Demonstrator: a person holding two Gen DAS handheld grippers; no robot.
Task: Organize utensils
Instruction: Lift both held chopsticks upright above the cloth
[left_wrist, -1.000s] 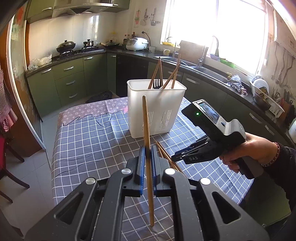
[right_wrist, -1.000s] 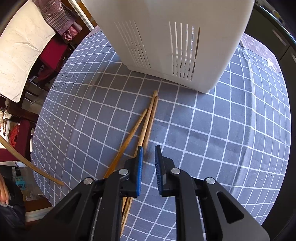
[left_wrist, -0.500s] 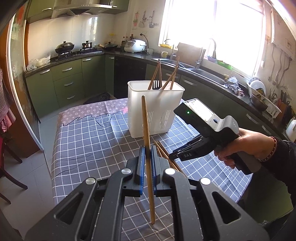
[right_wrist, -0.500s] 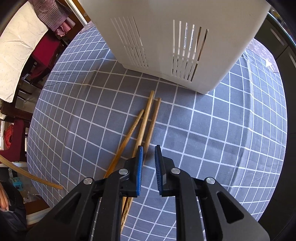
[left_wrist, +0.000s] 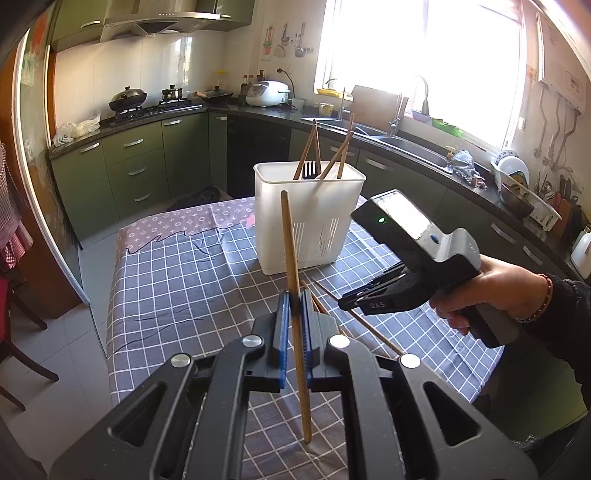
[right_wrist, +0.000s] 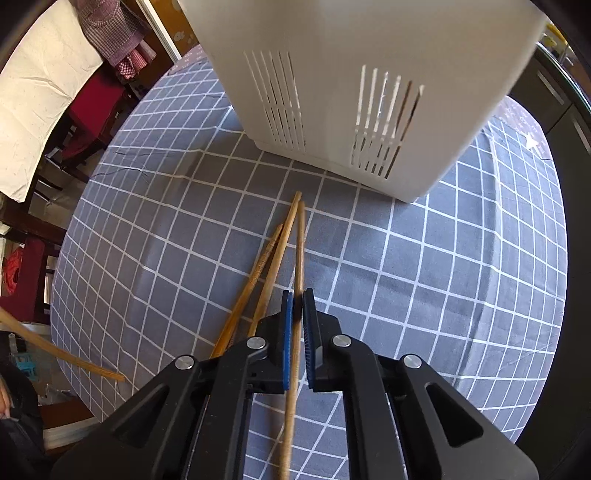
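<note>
The left gripper (left_wrist: 294, 306) is clenched on 1 chopstick (left_wrist: 291, 266) held nearly upright, its long axis running 12 to 6 o'clock with the top tilted slightly toward 11, in front of the white bin (left_wrist: 309, 218). The right gripper (right_wrist: 297, 314) points steeply down at the table (right_wrist: 443, 266) and has just closed on a second chopstick (right_wrist: 300, 251), which lies along 12 to 6 o'clock with its far tip toward the bin (right_wrist: 369, 92); half a second ago its jaws stood apart with nothing clamped between them. Just at 10 o'clock of it, 2 more chopsticks (right_wrist: 266, 266) lie on the checked cloth, slanting from 1 to 7 o'clock, their tips nearly meeting the held one's. The bin stands upright at 12 o'clock and holds what look like 4 chopsticks (left_wrist: 334, 155) and a black fork (left_wrist: 309, 170), all leaning.
</note>
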